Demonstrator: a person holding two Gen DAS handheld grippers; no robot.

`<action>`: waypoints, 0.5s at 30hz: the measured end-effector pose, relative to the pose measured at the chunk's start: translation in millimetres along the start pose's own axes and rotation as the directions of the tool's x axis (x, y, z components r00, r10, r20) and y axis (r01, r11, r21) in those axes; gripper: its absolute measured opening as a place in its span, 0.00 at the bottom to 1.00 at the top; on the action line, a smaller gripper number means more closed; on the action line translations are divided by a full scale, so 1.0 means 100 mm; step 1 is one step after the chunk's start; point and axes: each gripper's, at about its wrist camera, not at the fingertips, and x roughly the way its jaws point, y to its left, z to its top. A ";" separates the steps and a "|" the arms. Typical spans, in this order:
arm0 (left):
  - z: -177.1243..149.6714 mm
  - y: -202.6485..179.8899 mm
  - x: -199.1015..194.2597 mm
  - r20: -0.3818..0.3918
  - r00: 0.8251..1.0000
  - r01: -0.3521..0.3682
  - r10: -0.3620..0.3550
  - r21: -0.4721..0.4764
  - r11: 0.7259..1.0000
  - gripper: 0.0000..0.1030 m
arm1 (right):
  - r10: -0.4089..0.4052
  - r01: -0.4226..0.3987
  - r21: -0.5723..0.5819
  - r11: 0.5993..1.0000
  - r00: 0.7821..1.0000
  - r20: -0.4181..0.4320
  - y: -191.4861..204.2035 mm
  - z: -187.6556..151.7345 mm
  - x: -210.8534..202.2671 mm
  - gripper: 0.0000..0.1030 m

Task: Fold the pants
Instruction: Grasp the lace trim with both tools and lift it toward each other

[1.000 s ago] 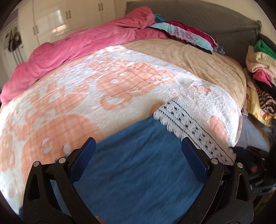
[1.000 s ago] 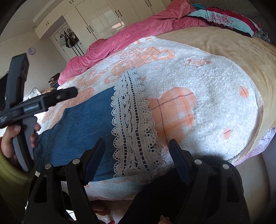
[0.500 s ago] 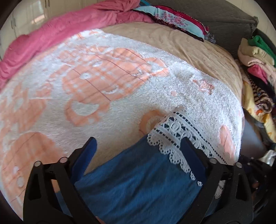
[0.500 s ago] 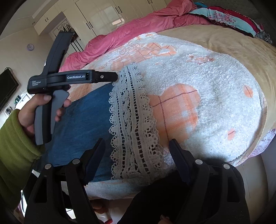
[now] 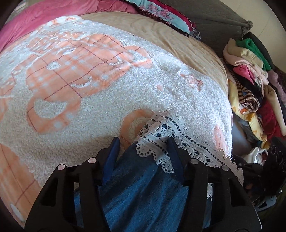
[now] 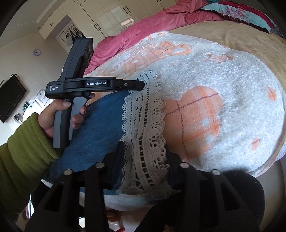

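Observation:
The blue denim pants with a white lace hem lie on the white-and-orange fleece blanket. My left gripper has its jaws partly closed around the far corner of the lace hem; the fabric bunches between the fingers. In the right wrist view the pants and lace hem show too. My right gripper has its jaws partly closed around the near end of the lace hem, with fabric between the fingers. The left gripper shows there, held by a hand at the hem's far end.
A pink duvet and patterned pillows lie at the far side of the bed. A pile of folded clothes stands to the right of the bed. Wardrobes line the back wall.
Both grippers moved forward onto the lace hem and their jaws narrowed from wide open to closing around it. The left gripper went toward the hem's far corner.

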 end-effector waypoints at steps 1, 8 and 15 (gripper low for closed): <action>0.00 -0.01 -0.01 -0.001 1.000 -0.002 0.002 -0.003 1.000 0.35 | 0.018 -0.018 -0.001 1.000 1.000 -0.003 0.00 0.01 0.01 0.22; -0.06 -0.20 -0.13 0.048 0.994 -0.097 0.098 -0.022 0.995 0.12 | 0.047 -0.047 -0.032 0.998 0.999 -0.001 0.10 0.02 0.04 0.22; -0.27 -0.12 -0.71 0.191 0.982 0.030 -0.012 -0.089 0.996 0.09 | 0.140 -0.127 -0.177 0.976 0.988 0.065 0.64 0.02 -0.19 0.22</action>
